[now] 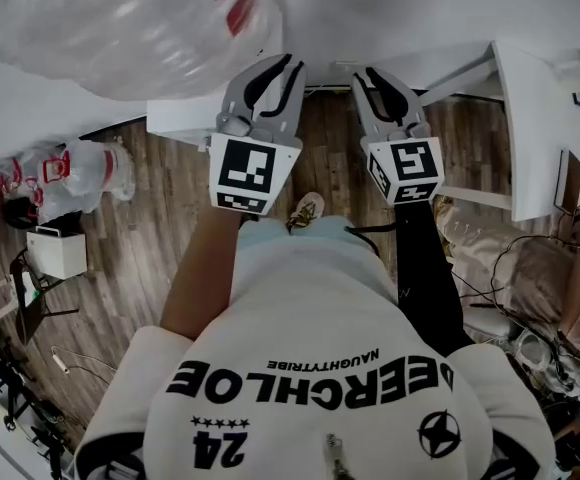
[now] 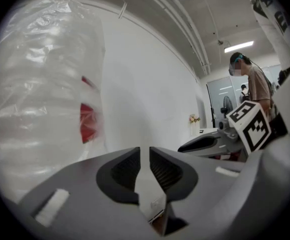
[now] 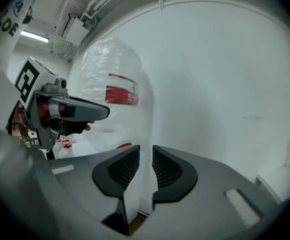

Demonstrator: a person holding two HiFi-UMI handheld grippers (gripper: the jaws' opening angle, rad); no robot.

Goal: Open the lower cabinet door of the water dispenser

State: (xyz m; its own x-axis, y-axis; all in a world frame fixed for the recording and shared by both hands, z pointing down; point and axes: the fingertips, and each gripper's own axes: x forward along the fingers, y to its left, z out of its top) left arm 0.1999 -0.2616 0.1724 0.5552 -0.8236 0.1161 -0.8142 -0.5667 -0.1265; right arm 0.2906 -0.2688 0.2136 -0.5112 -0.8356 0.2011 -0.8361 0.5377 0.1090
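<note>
The left gripper (image 1: 273, 71) and right gripper (image 1: 383, 86) each stand slightly parted with nothing between the jaws. They are side by side and near level, both forearms stretched forward. Just past their tips stands the water dispenser (image 1: 185, 118) with its wrapped bottle (image 1: 120, 28). The lower cabinet door, below them, shows in no view. The step in hand looks like the approach. Next, 1 gripper must drop to the door's edge.

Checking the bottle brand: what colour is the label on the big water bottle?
Red label on the clear bottle; clearest in the right gripper view.
</note>
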